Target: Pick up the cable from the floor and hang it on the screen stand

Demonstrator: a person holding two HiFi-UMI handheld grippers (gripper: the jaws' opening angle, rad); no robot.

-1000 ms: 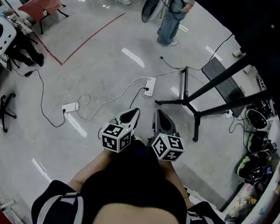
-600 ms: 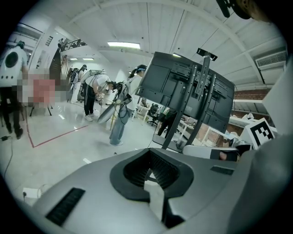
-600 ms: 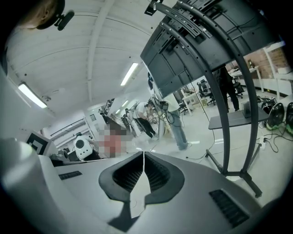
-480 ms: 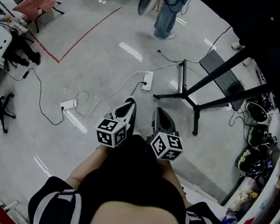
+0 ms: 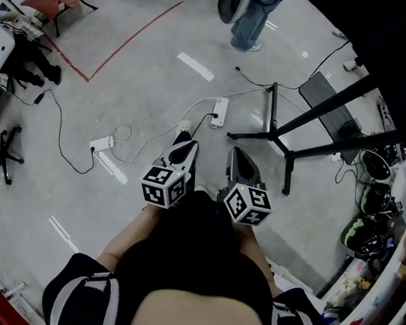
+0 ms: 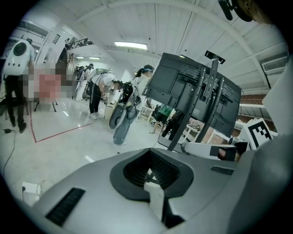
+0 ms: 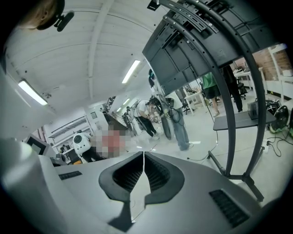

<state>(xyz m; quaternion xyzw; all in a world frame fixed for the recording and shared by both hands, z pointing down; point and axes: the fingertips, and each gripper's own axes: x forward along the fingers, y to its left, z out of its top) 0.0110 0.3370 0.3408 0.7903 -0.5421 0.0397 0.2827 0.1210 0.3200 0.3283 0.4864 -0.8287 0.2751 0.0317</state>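
Left gripper point(image 5: 184, 146) and right gripper point(image 5: 238, 156) side by side, both squeezed shut with nothing inside, white cable point(image 5: 164, 134) on floor point(image 5: 125, 79) at eleven o'clock, screen stand point(image 5: 271, 118) at one o'clock.

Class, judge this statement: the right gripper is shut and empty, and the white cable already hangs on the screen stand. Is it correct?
One point is wrong. The head view shows the white cable lying on the floor, not hanging on the screen stand. The rest holds: the right gripper is shut and empty.
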